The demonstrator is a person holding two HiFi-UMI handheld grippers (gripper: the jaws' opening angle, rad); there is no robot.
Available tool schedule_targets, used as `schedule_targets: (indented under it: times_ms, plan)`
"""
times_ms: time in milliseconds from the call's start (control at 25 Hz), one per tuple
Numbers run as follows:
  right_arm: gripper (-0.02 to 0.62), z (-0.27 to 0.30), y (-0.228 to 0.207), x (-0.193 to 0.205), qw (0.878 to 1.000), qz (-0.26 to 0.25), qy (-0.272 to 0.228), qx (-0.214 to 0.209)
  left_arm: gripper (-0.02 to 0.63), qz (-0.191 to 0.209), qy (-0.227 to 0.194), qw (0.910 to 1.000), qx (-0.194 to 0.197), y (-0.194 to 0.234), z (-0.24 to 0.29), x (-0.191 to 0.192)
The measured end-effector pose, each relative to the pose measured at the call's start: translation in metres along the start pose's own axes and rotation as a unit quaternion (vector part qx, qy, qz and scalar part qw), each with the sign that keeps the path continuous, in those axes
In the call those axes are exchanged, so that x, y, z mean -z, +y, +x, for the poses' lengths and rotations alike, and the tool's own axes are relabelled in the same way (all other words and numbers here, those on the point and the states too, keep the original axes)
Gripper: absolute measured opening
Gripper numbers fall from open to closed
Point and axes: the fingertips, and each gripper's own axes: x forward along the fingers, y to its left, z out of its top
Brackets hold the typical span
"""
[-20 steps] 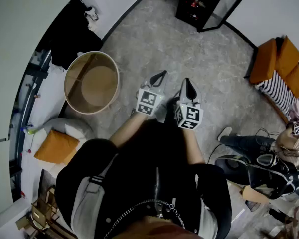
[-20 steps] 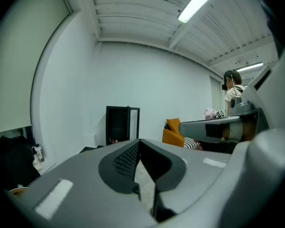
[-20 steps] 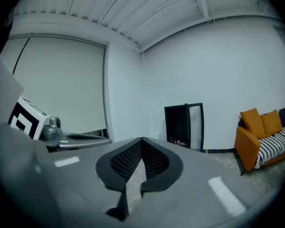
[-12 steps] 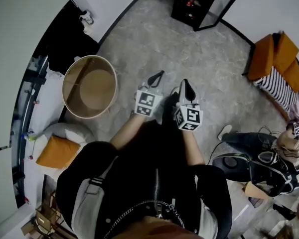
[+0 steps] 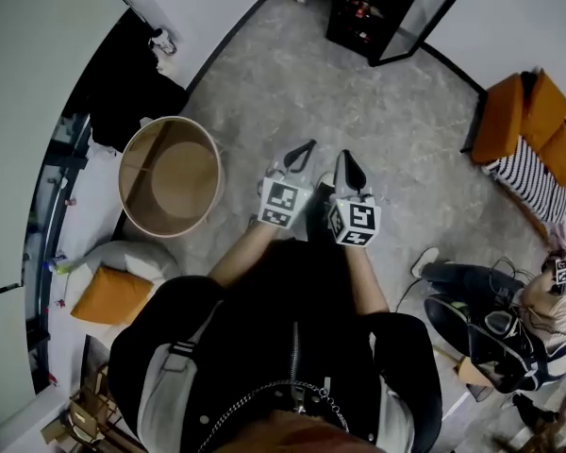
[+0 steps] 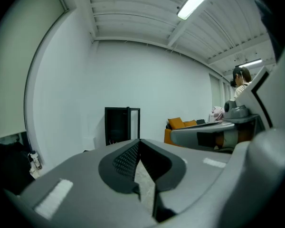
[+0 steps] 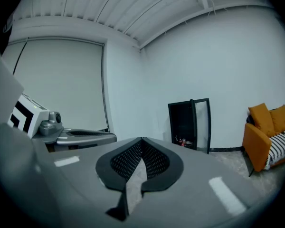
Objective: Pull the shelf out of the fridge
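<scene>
Shelf lies somewhere inside the small black glass-door fridge (image 5: pixel 363 12) by the far wall, its door swung open; it is too small to pick out. Well short of the fridge, the left gripper (image 5: pixel 306 147) and right gripper (image 5: pixel 347 159) hang side by side over the grey mottled floor (image 5: pixel 396 111), jaws pressed together on nothing. Since the earlier frame they have barely shifted, while the round brown tub (image 5: pixel 170 176) sits slightly lower in the head view.

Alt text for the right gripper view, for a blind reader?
The right gripper, jaws shut on nothing, points across the room at an open black fridge. An orange sofa stands to its right; the left gripper shows at left.
</scene>
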Motion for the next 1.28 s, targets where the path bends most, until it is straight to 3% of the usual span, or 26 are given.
schedule_targets:
  times_ms: [160, 240, 280, 360, 560, 800, 960, 1280]
  plan:
    - [-0.004, 0.043, -0.008, -0.010, 0.999, 0.023, 0.001, -0.024, 0.011, -0.001, 0.006, 1.0000, -0.004, 0.022, 0.034, -0.009]
    - [0.106, 0.062, -0.011, -0.024, 0.999, 0.029, -0.007, -0.040, 0.011, -0.001, 0.009, 1.0000, -0.002, 0.035, 0.051, -0.018]
    - [0.119, 0.070, -0.015, -0.031, 0.999, 0.024, -0.009, -0.045, 0.011, -0.001, 0.010, 0.9999, -0.001, 0.039, 0.061, -0.022]
    - [-0.010, 0.084, -0.028, -0.041, 0.999, 0.001, -0.010, -0.044, 0.011, -0.001, 0.012, 0.9999, 0.000, 0.047, 0.085, -0.028]
    - [0.003, 0.125, -0.067, -0.057, 0.999, -0.013, 0.004, -0.051, 0.011, -0.003, 0.013, 0.9999, -0.007, 0.067, 0.147, -0.050]
    - [0.002, 0.172, -0.131, -0.081, 1.000, -0.025, 0.003, -0.010, 0.011, -0.007, 0.011, 0.9999, -0.007, 0.076, 0.218, -0.069]
    - [0.002, 0.193, -0.166, -0.098, 1.000, -0.019, -0.002, -0.023, 0.011, -0.012, 0.012, 0.9998, -0.012, 0.077, 0.259, -0.078]
    - [0.002, 0.217, -0.208, -0.109, 1.000, 0.002, -0.004, -0.024, 0.011, -0.019, 0.014, 0.9996, -0.018, 0.075, 0.302, -0.085]
